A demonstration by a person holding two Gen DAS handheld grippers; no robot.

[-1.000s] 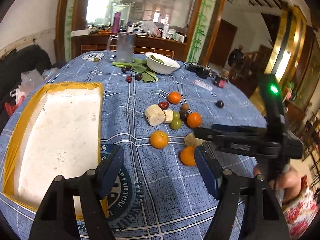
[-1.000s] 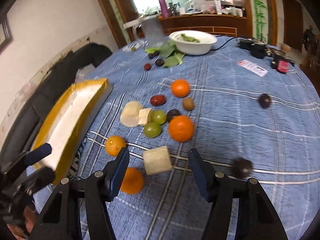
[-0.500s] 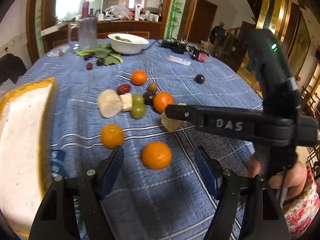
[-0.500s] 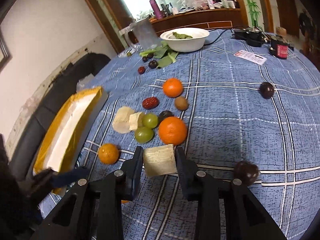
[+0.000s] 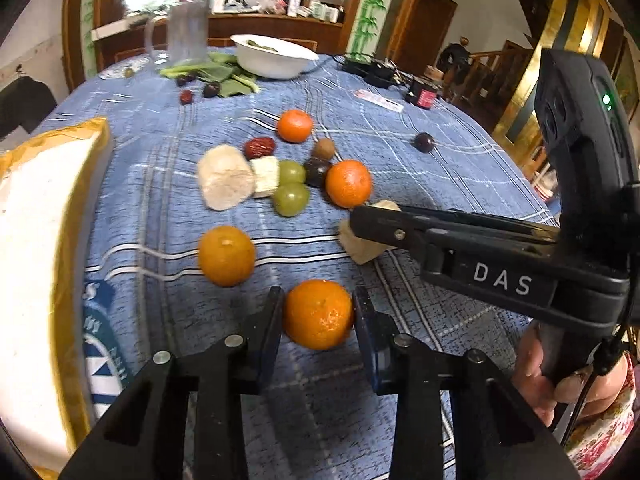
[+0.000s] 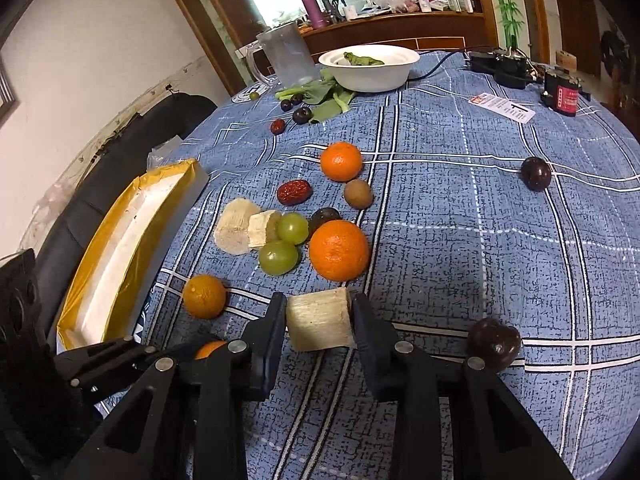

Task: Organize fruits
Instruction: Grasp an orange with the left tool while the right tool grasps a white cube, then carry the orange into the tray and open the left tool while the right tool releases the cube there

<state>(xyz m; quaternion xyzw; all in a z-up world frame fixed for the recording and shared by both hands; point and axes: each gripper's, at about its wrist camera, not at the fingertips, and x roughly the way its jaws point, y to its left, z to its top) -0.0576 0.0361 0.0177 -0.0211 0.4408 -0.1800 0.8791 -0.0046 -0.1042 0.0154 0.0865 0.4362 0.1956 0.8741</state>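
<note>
Loose fruit lies on the blue checked tablecloth [image 6: 460,240]. My left gripper [image 5: 318,320] is closing, and its pads touch both sides of the nearest orange [image 5: 318,314]. That orange barely peeks out in the right wrist view [image 6: 208,350]. My right gripper [image 6: 320,320] is shut on a pale fibrous chunk [image 6: 320,324], which the left wrist view shows at the jaw tips [image 5: 362,250]. Beyond them lie three more oranges [image 6: 339,250], two green grapes [image 6: 279,257], a red date [image 6: 294,192], pale slices [image 6: 236,226] and dark plums [image 6: 494,343].
A yellow-rimmed white tray [image 6: 168,168] sits at the table's left edge. Far back stand a white bowl [image 6: 370,68], a glass mug [image 6: 286,56] and green leaves [image 6: 328,96]. Black devices and cables [image 6: 500,64] lie back right. A hand [image 5: 536,368] holds the right gripper.
The left gripper came forward and down over the near orange and closed onto it. The right gripper shut on the pale chunk and has stayed there.
</note>
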